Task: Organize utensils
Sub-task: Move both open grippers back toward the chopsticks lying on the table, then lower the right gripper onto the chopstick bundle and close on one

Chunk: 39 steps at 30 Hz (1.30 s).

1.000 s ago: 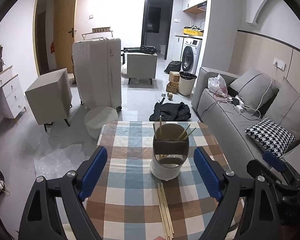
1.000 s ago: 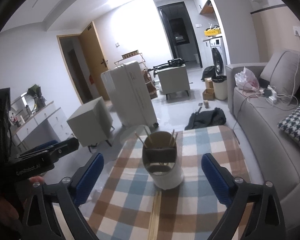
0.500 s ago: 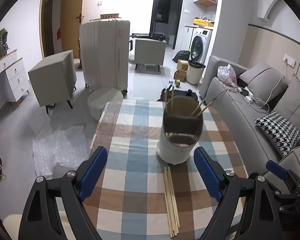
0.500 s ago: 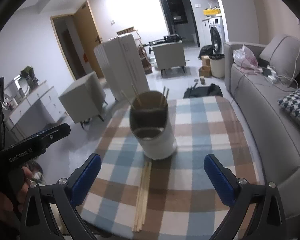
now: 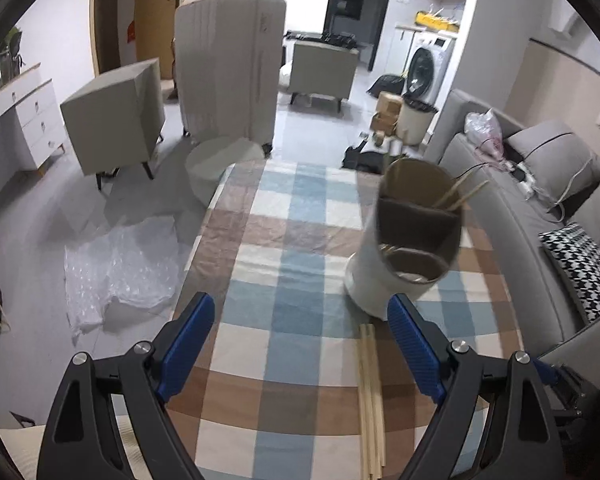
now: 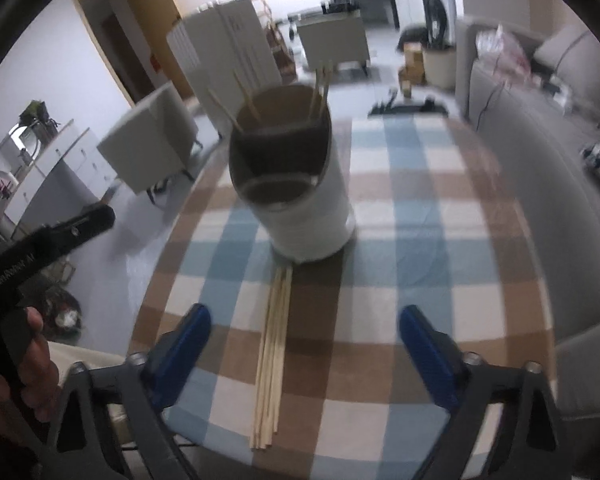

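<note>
The worktop point(image 5: 284, 240) wears a soft checked cloth in blue, brown and cream, a little creased at its far end. Beyond it the room shows a pale tiled floor, a ribbed white suitcase point(image 5: 230, 68), boxy grey stools, crumpled bubble wrap point(image 5: 120, 268) on the floor and a grey sofa point(image 5: 540, 216) along the right.

Compared with a second ago, both cameras sit closer to the cloth and look more steeply down — the utensil holder point(image 6: 300, 196) looms larger, and in the left wrist view it has slid from centre to the right point(image 5: 406, 248).

The holder is a smooth white cylinder with a brown inner divider, standing upright on the cloth; thin wooden sticks lean out of its rear compartment. A bundle of chopsticks point(image 6: 274, 356) — pale, slender, lying side by side — rests flat on the cloth, one end just at the holder's base.

The left gripper point(image 5: 300, 344) has its ribbed blue pads spread wide with nothing between them; the right gripper point(image 6: 304, 356) likewise gapes wide over the bundle, gripping nothing.
</note>
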{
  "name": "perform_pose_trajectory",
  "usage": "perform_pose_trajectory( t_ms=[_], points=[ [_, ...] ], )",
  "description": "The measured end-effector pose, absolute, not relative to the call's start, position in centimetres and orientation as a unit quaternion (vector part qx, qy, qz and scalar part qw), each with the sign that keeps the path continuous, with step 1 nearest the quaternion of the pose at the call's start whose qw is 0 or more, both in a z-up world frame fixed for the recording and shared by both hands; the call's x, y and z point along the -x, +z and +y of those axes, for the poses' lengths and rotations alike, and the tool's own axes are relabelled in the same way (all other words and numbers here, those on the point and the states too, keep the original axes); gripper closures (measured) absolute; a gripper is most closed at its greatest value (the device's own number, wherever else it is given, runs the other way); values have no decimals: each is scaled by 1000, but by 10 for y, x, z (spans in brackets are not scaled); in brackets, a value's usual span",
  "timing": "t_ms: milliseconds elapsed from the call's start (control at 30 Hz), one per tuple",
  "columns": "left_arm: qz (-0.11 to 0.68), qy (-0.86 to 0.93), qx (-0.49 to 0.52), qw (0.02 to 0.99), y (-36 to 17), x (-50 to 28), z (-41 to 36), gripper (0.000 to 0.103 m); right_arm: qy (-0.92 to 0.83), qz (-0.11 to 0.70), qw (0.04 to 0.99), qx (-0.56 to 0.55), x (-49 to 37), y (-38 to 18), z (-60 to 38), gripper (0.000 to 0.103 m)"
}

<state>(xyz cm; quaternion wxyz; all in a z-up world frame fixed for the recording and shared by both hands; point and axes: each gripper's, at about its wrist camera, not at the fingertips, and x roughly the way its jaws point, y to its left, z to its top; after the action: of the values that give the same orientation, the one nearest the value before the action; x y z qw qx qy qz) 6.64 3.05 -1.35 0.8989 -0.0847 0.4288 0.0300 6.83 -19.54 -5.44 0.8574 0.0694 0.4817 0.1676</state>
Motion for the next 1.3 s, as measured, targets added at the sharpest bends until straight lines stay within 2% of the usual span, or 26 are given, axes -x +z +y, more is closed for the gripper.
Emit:
perform_pose_trajectory(
  t_ms=[133,200,267,333,567,667,800,867,1033,1300],
  points=[
    [451,39,102,886,-27,-73,43,18,164,515,839,-66,-82,-75,-187,24],
    [465,45,116,876,-32,-77,51,18,165,529,830,-66,-89,-85,-182,30],
    [474,52,124,870,-36,-80,57,18,167,546,818,-63,-98,-96,-174,43],
    [479,55,134,866,-37,-82,61,18,168,558,811,-57,-106,-107,-166,46],
    [499,63,146,852,-47,-84,75,18,166,581,797,-13,-128,-137,-137,72],
    [506,68,152,846,-52,-87,81,18,168,587,792,-2,-135,-147,-127,76],
    [509,69,163,842,-55,-87,87,18,166,584,795,17,-142,-153,-117,77],
    [510,70,161,842,-56,-87,88,18,161,578,798,49,-144,-154,-111,82],
    [515,67,168,838,-58,-89,92,18,159,587,792,62,-151,-161,-108,88],
    [522,74,180,830,-64,-90,99,18,162,588,788,81,-144,-160,-107,94]
  ],
)
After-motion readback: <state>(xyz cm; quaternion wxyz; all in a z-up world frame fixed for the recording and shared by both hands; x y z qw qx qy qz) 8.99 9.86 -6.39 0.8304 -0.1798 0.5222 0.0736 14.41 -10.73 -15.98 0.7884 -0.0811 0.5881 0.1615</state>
